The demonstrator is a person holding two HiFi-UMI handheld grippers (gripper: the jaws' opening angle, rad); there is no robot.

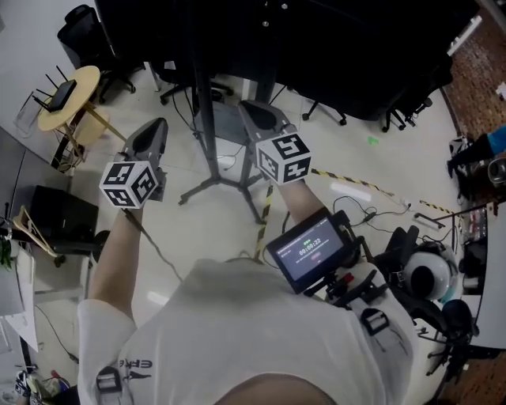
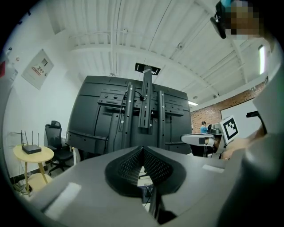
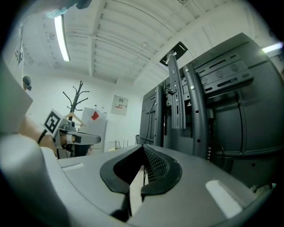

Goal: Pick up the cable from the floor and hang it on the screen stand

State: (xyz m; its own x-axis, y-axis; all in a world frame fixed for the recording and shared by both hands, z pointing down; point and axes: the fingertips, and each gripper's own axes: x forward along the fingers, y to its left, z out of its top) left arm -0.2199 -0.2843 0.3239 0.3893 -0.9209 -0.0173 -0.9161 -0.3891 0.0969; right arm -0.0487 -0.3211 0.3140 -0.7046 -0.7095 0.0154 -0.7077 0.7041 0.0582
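Note:
The black screen stand (image 1: 202, 103) rises straight ahead of me, its legs spread on the pale floor. Its rear mounting rails fill the left gripper view (image 2: 144, 102) and the right side of the right gripper view (image 3: 177, 97). A thin black cable (image 1: 368, 212) lies loose on the floor to the right, beside a yellow-and-black striped strip (image 1: 352, 182). My left gripper (image 1: 160, 123) (image 2: 143, 148) is held level to the left of the pole, jaws shut with nothing seen between them. My right gripper (image 1: 247, 104) (image 3: 143, 146) points at the stand from just right of the pole, pads meeting at the tip, empty as far as I see.
A round wooden table with a router (image 1: 71, 95) (image 2: 33, 153) stands at the left, near an office chair (image 1: 79, 24). A black box (image 1: 59, 217) sits lower left. Dark gear and a helmet (image 1: 423, 277) crowd the right. A small screen (image 1: 312, 249) is strapped to the right forearm.

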